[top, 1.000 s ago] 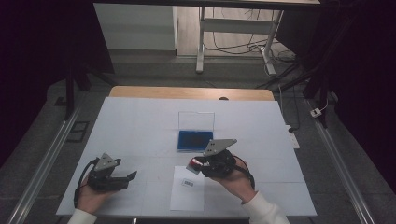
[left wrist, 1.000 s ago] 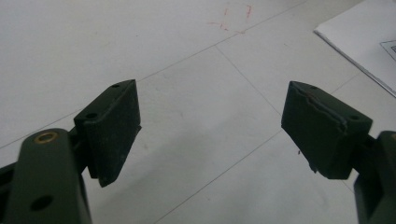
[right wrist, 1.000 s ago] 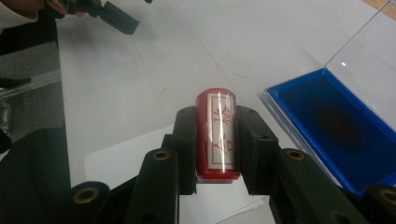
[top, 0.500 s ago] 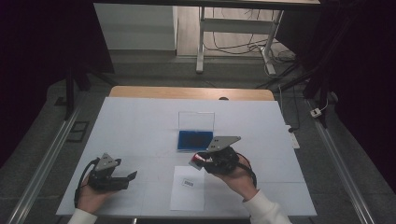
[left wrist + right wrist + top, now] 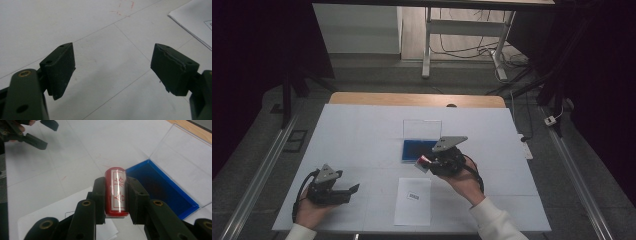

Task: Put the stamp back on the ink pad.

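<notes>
Where jaws meet, red stamp (image 5: 115, 191) sits clamped.

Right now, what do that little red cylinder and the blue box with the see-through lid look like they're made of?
The red cylinder, clamped in the right tool, looks like glossy plastic or lacquered wood; a bright glare streak runs down its labelled side, though the look leaves it open. The blue box seems rigid plastic, with crisp thin walls, and its lid clear plastic, since the white table shows through.
</notes>
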Tool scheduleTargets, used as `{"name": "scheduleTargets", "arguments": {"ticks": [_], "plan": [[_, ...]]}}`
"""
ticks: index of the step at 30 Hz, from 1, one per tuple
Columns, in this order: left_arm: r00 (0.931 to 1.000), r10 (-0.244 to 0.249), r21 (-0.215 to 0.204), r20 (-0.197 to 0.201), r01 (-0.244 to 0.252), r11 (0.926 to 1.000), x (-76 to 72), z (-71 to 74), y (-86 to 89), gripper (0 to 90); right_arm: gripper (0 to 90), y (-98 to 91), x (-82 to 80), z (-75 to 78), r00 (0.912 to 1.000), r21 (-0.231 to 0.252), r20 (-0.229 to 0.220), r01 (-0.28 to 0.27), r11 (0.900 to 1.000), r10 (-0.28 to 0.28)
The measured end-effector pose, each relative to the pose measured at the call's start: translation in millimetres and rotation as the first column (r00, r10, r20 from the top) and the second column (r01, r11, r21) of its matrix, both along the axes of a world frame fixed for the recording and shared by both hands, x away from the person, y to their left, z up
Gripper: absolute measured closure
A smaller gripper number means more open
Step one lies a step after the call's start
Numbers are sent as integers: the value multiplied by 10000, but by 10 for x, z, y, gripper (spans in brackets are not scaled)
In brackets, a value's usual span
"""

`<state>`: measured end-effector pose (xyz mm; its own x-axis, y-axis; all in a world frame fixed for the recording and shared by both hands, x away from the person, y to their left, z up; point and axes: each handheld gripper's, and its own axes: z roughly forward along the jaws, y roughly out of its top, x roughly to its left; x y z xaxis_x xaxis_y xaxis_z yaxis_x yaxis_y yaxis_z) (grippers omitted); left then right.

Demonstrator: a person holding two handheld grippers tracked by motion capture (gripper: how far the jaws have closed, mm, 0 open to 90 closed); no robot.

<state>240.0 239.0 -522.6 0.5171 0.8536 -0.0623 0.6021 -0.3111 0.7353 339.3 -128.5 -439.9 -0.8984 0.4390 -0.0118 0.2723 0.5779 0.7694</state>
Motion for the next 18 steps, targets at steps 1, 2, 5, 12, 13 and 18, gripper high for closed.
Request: {"name": "scheduleTargets", "arguments": {"ticks": [1, 2, 5, 12, 13, 18], "plan": [[10000, 12, -4, 0, -12, 10000, 1, 0, 1, 200, 696, -6, 23, 3, 10000, -5, -6, 55, 10000, -55], [10000, 23, -21, -7, -23, 10000, 1, 0, 0, 200, 697, -10, 48, 2, 9999, 57, -20, 102, 9999, -102], [10000, 10, -31, -20, -10, 10000, 3, -1, 1, 200, 696, -9, 120, -1, 9996, 88, -105, 260, 9996, -259], [10000, -6, -69, -25, 6, 10000, 5, 0, 7, 200, 697, 57, 272, -53, 9982, -118, -336, 502, 9987, -506], [10000, -6, -66, -26, 6, 10000, 5, 0, 7, 200, 697, 64, 290, -58, 9981, -115, -358, 501, 9987, -504], [10000, -11, -105, -4, 11, 9999, 7, 4, 14, 200, 697, 135, 402, -80, 9967, -267, -444, 670, 9974, -681]]}}
